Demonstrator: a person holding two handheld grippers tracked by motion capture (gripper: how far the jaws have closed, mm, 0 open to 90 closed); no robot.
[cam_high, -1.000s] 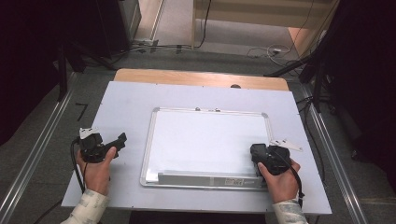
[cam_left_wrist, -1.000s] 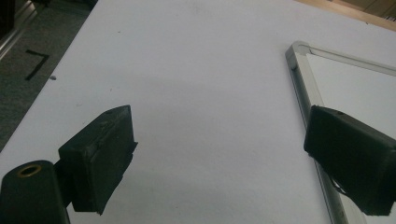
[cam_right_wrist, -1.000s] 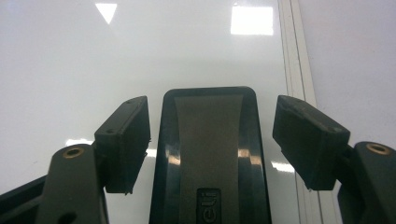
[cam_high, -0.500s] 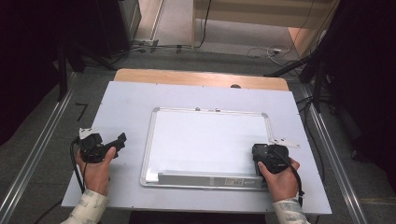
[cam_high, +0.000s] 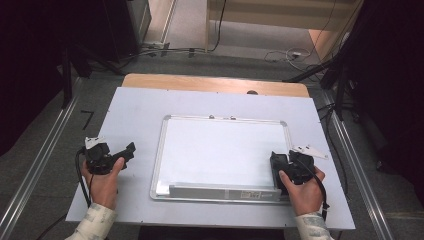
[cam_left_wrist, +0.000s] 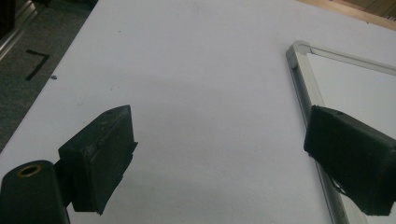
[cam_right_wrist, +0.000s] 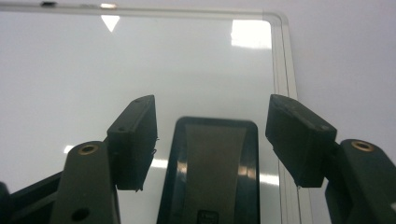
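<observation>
Currently the whiteboard (cam_high: 222, 150) lies flat at the middle of the bench (cam_high: 135, 110), aluminium frame, blank surface. Your right gripper (cam_high: 280, 165) sits over its right edge, fingers (cam_right_wrist: 135, 140) spread partway, holding nothing; a dark eraser-like block (cam_right_wrist: 210, 172) lies on the board between them. Your left gripper (cam_high: 129, 151) is just left of the board over bare bench, fingers (cam_left_wrist: 100, 156) wide apart, empty.

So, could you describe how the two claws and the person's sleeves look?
Both are black. The left claw has two blocky black jaws on thick arms with a brass-coloured ring, a pale plate on top, and a black cable looping beside the hand. The right claw has a grey three-cornered plate and a black cable too. The sleeves are pale with a faint pattern.
</observation>
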